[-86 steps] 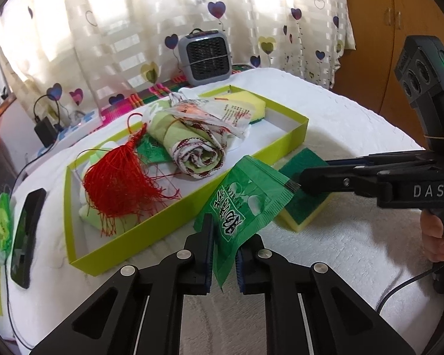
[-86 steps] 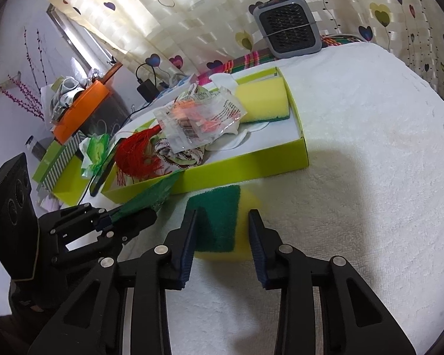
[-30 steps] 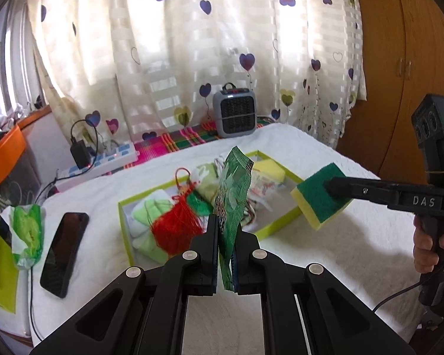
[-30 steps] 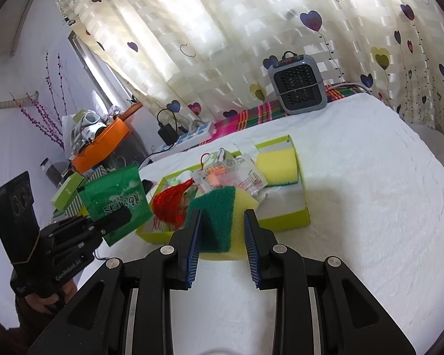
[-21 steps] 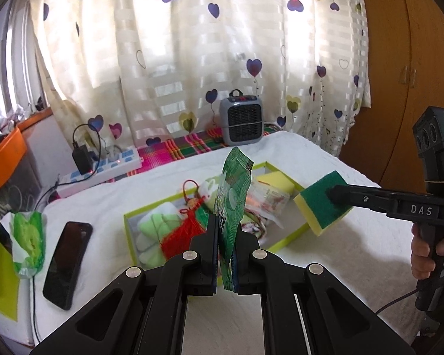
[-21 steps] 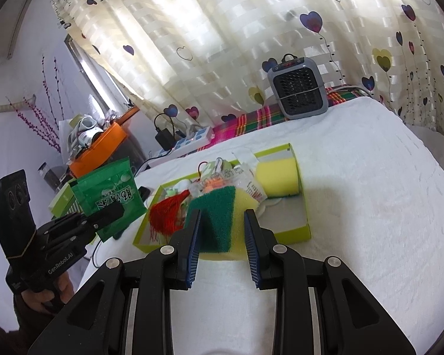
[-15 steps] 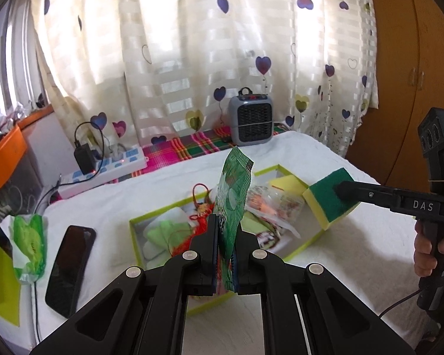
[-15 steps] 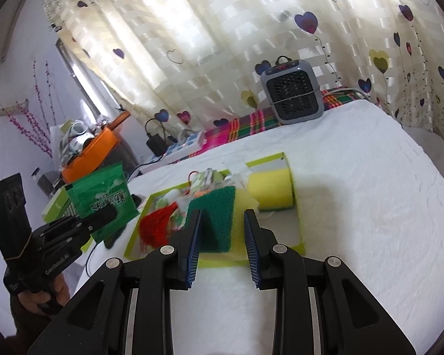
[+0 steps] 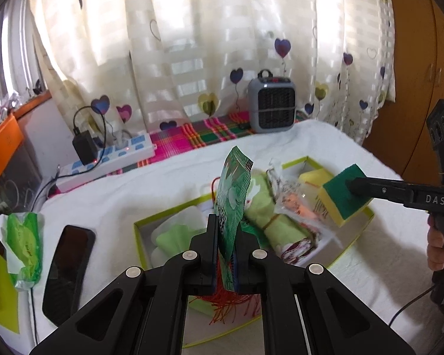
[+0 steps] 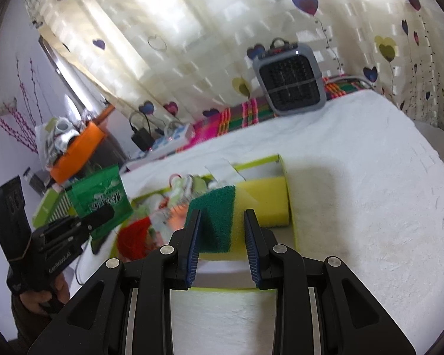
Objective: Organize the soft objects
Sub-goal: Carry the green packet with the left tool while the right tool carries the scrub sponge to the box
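My left gripper is shut on a green foil packet, held upright above the lime-green box; the packet also shows in the right wrist view. My right gripper is shut on a yellow sponge with a green scrub face, held over the box's right end; the sponge shows in the left wrist view too. Inside the box lie a red tassel, a rolled green cloth, a clear plastic wrapper and a second yellow sponge.
The box sits on a white towel-covered table. A grey fan heater and a power strip stand at the back. A black phone and a green bag lie at the left.
Both grippers have moved forward and lower, over the box. The packet and the sponge stay gripped; the sponge now hangs above the box's right end.
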`<state>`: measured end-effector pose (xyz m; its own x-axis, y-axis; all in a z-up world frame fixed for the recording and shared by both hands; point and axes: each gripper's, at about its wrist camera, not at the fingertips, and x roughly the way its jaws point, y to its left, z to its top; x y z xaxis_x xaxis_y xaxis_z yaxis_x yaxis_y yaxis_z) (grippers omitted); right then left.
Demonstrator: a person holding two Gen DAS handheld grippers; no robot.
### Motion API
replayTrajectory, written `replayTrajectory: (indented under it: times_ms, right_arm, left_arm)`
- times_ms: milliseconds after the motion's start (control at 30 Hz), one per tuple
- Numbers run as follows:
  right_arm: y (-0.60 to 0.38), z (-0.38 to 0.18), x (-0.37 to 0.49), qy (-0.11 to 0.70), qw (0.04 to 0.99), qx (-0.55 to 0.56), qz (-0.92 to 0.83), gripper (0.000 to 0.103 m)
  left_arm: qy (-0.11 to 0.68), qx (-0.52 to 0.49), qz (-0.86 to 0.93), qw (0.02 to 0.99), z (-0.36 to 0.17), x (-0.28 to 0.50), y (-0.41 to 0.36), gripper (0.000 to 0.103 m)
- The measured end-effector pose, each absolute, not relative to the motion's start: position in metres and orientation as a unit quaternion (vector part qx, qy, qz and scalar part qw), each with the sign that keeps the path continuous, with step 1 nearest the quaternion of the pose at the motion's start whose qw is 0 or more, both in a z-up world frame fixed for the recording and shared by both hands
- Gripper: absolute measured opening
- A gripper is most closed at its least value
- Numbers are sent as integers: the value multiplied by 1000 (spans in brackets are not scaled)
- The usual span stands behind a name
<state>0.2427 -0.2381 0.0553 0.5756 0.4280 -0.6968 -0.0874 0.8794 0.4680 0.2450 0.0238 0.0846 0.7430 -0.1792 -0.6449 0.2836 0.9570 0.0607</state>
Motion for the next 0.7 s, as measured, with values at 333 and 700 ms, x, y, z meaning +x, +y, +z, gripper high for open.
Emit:
replayTrajectory:
  times_ms: [333,700]
  right_arm:
    - [-234,33,248,466,857,160,149,29]
    - [-228,28,243,461,870,112,135,33]
  left_arm:
    - [366,67,-128,919,60,260,21,7]
    - [389,51,-132,911,44,264,19,22]
